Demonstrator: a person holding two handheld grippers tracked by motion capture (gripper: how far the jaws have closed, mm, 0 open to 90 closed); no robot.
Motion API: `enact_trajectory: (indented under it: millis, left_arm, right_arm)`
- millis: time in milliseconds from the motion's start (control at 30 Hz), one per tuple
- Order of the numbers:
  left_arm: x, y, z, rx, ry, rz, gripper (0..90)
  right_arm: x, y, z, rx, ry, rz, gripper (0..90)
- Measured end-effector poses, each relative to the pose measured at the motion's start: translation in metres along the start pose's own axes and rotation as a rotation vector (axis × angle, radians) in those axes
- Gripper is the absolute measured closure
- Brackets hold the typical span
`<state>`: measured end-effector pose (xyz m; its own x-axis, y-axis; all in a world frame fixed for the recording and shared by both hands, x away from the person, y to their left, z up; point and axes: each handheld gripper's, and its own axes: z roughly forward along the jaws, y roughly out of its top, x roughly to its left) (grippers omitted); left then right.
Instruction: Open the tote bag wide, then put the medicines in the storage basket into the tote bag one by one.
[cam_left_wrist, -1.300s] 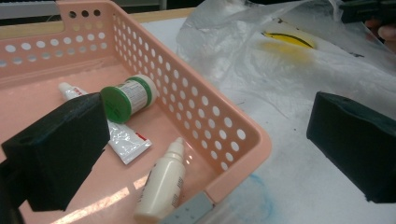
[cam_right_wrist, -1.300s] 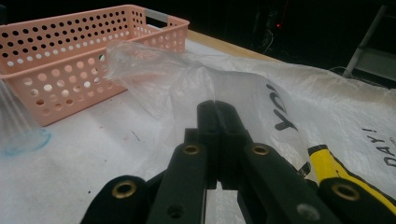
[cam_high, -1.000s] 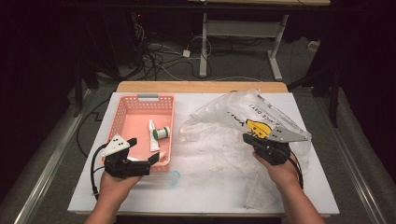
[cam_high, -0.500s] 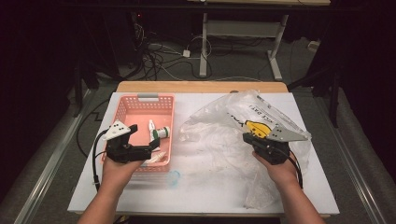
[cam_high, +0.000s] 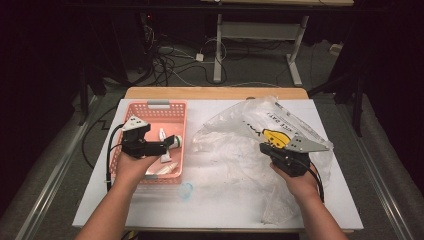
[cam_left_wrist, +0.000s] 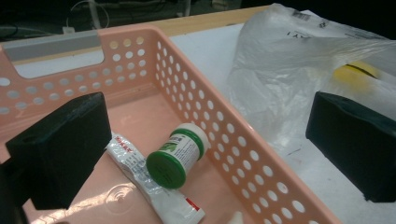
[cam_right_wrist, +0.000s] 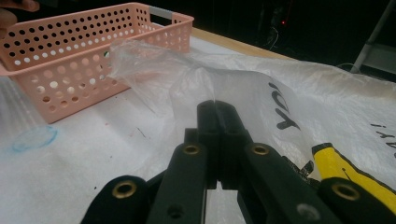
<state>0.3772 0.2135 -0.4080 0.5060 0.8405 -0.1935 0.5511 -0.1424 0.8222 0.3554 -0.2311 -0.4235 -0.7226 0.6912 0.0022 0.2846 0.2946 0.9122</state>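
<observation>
Pink perforated plastic basket (cam_left_wrist: 261, 154) holding one green-lidded white jar (cam_left_wrist: 177, 154), two white tubes, left gripper (cam_high: 172, 144) fingers wide apart and empty, right gripper (cam_right_wrist: 217, 109) fingers pinched on one clear plastic bag (cam_right_wrist: 187, 84).

Pink perforated basket (cam_high: 150, 111), green-lidded white jar (cam_left_wrist: 178, 155), clear bag (cam_high: 240, 150) with yellow print

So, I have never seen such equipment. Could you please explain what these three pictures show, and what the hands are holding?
A person sits at a white table and holds a hand tool with two black jaws in each hand. The high view looks down from above; the other two pictures come from small cameras riding on the tools.

The left gripper hangs open over a pink basket, where a green-lidded jar lies beside a white tube.

The right gripper is shut, pinching the edge of a clear plastic bag that lies spread on the table.
</observation>
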Motion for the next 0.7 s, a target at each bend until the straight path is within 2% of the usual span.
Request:
enact_trajectory:
  millis: [200,300,433,700]
  left_arm:
    - [0.010,0.002,0.010,0.022,0.013,-0.031,0.0]
    - [0.014,0.006,0.013,0.037,0.021,-0.022,0.6]
    - [0.020,0.011,0.018,0.065,0.033,-0.026,2.0]
    - [0.037,0.017,0.031,0.132,0.071,-0.066,9.4]
  right_arm:
    - [0.000,0.000,0.001,0.002,0.002,0.005,90.0]
    - [-0.001,-0.002,0.003,0.008,0.003,0.013,90.0]
    - [0.001,-0.003,0.005,0.018,-0.003,-0.010,90.0]
    - [-0.001,-0.003,0.001,0.018,-0.004,-0.008,90.0]
